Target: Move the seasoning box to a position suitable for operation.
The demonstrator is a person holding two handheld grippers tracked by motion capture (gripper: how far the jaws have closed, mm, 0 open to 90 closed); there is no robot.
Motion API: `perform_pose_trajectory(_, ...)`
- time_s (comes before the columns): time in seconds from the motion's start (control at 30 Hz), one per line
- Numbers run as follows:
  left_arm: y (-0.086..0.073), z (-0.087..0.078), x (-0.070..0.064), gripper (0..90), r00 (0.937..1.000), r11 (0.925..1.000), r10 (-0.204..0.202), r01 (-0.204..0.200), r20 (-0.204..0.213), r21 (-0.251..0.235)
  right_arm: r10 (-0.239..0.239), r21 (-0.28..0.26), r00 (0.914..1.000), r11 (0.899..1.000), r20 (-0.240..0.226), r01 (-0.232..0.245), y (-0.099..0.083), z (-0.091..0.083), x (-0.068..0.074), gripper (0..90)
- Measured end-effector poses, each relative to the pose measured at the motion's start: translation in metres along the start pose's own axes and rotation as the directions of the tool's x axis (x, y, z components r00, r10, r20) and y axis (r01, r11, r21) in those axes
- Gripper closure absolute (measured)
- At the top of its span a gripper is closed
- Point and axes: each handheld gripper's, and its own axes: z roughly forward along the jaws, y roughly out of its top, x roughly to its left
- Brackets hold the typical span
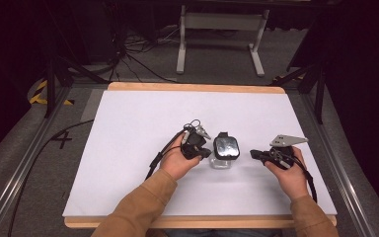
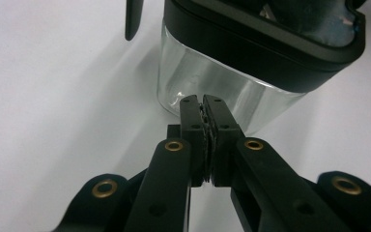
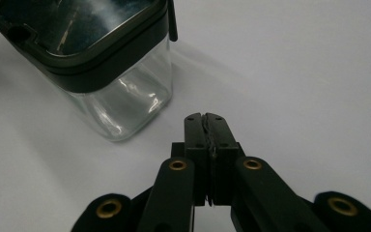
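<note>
A clear glass jar [image 1: 225,150] with a black square lid stands upright near the middle of the white table. My left gripper [image 1: 208,152] sits right against its left side, jaws pressed together with nothing between them. In the left gripper view its tips [image 2: 202,100] nearly touch the jar's glass wall [image 2: 207,84] below the lid [image 2: 265,41]. My right gripper [image 1: 253,154] rests a short way to the jar's right, jaws also shut and empty. In the right gripper view the jar [image 3: 121,104] stands ahead and to the left of the shut tips [image 3: 205,116].
The white sheet [image 1: 143,123] covers a wooden-edged tabletop [image 1: 197,87]. Cables [image 1: 155,160] trail from each gripper. Beyond the far edge are a white metal frame [image 1: 222,34] and floor cables [image 1: 133,54]. Metal rails [image 1: 24,163] run along both sides.
</note>
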Motion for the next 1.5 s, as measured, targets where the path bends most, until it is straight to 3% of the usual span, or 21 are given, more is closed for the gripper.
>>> perform_pose_trajectory(0.13, -0.004, 0.001, -0.001, 86.0, 0.9998, 0.9998, 0.008, -0.008, -0.016, 0.016, -0.005, 0.016, 0.9999, 1.000, -0.016, 0.005, 0.002, 0.009, 0.002, 89.8)
perform_pose_trajectory(0.2, -0.006, -0.001, 0.001, 84.2, 0.9999, 0.9998, -0.016, 0.016, 0.002, -0.015, -0.007, 0.011, 0.9998, 1.000, -0.019, 0.008, 0.003, 0.010, 0.002, 89.7)
perform_pose_trajectory(0.43, -0.010, -0.019, 0.006, 82.3, 0.9992, 0.9985, -0.030, 0.029, -0.026, -0.047, -0.003, 0.010, 0.9992, 1.000, -0.040, 0.003, 0.007, 0.008, 0.005, 89.9)
perform_pose_trajectory(0.7, -0.019, -0.047, 0.015, 81.7, 0.9960, 0.9910, -0.073, 0.066, -0.051, -0.116, -0.047, 0.039, 0.9966, 0.998, -0.067, 0.050, 0.012, 0.017, 0.016, 90.0)
perform_pose_trajectory(0.93, -0.023, -0.055, 0.019, 81.7, 0.9939, 0.9862, -0.095, 0.087, -0.056, -0.141, -0.065, 0.062, 0.9929, 0.995, -0.100, 0.072, 0.013, 0.023, 0.026, 90.0)
perform_pose_trajectory(1.37, -0.022, -0.057, 0.022, 81.5, 0.9930, 0.9837, -0.106, 0.097, -0.052, -0.152, -0.082, 0.087, 0.9910, 0.992, -0.105, 0.091, 0.012, 0.023, 0.030, 90.0)
perform_pose_trajectory(1.5, -0.023, -0.061, 0.023, 81.1, 0.9925, 0.9829, -0.110, 0.101, -0.053, -0.154, -0.099, 0.088, 0.9926, 0.990, -0.070, 0.105, 0.015, 0.015, 0.025, 90.0)
